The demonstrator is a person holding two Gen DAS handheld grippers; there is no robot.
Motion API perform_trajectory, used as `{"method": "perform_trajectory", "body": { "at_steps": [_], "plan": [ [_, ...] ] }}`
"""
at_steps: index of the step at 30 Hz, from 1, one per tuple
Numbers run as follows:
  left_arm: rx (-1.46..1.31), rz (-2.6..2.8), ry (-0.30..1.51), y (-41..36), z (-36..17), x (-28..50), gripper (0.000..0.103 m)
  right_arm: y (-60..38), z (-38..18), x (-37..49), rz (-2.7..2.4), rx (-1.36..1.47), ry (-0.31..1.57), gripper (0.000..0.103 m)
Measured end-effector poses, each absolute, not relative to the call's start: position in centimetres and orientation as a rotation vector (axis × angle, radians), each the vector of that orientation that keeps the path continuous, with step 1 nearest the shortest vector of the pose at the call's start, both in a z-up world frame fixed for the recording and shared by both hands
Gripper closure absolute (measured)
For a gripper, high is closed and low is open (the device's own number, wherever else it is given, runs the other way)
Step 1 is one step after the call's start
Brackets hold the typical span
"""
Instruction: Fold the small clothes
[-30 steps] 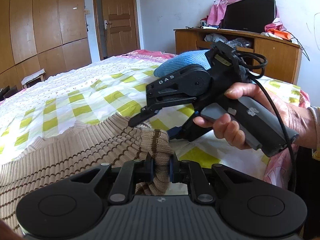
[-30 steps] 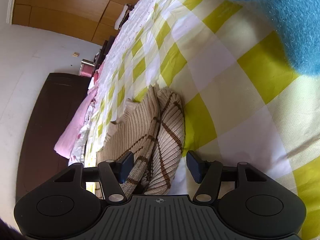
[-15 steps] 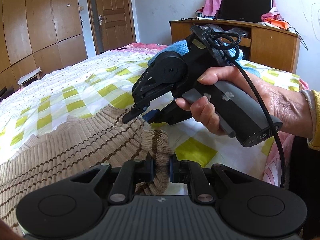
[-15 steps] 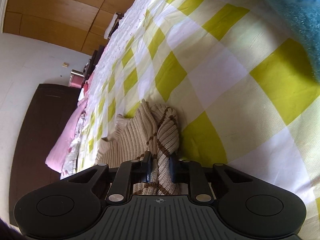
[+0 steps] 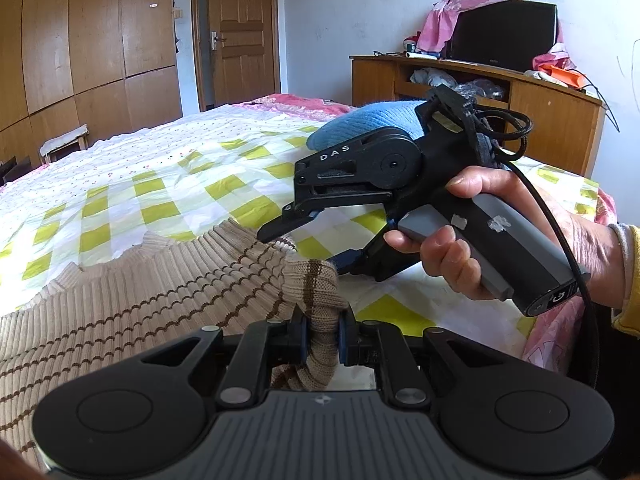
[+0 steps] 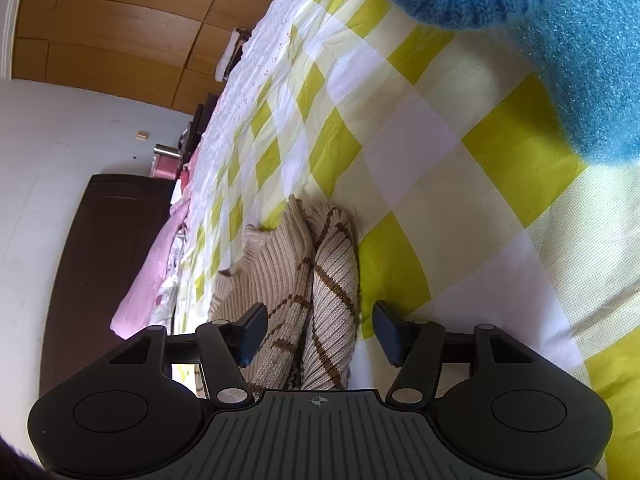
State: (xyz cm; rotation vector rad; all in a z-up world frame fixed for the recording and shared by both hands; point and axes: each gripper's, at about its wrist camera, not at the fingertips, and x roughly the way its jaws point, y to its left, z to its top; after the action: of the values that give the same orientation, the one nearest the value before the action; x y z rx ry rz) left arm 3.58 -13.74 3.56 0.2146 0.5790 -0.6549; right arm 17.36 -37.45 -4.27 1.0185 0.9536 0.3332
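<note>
Lying on the bed (image 5: 168,184) are two garments: one beige sweater (image 5: 132,304), one blue knit (image 5: 364,126). The left tool (image 5: 323,338) pinches the sweater's cuff; the right tool (image 6: 316,330), just reopened, straddles it untouching.

Home bedroom: bed (image 5: 160,168), wardrobe (image 5: 80,40), door (image 5: 240,32).

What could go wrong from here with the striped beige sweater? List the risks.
1. The right gripper has just opened; its pads stand clear of the beige ribbed knit sweater with brown stripes, so that bunched fold may slump.
2. Only the left gripper pinches the sweater; pulling could drag it crooked across the yellow-and-white checked bedsheet.
3. The blue knitted garment lies close and could get caught.
</note>
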Motion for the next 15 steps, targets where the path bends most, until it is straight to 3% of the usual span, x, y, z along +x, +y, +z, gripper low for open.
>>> {"method": "perform_trajectory", "body": {
  "at_steps": [7,10,11,15],
  "plan": [
    [0.213,-0.645,0.575,-13.6,3.9,3.3,0.082,-35.2,-4.9,19.4,0.372,1.010,0.958,0.045],
    [0.218,-0.646,0.577,-13.7,3.9,3.2,0.082,-34.9,-4.9,19.4,0.331,0.999,0.946,0.063],
    [0.219,-0.649,0.578,-13.7,3.9,3.1,0.082,-35.0,-5.0,19.4,0.316,0.995,0.953,0.076],
    [0.213,-0.655,0.571,-13.7,3.8,2.8,0.082,-35.0,-5.0,19.2,0.303,1.001,0.949,0.084]
  ]
}}
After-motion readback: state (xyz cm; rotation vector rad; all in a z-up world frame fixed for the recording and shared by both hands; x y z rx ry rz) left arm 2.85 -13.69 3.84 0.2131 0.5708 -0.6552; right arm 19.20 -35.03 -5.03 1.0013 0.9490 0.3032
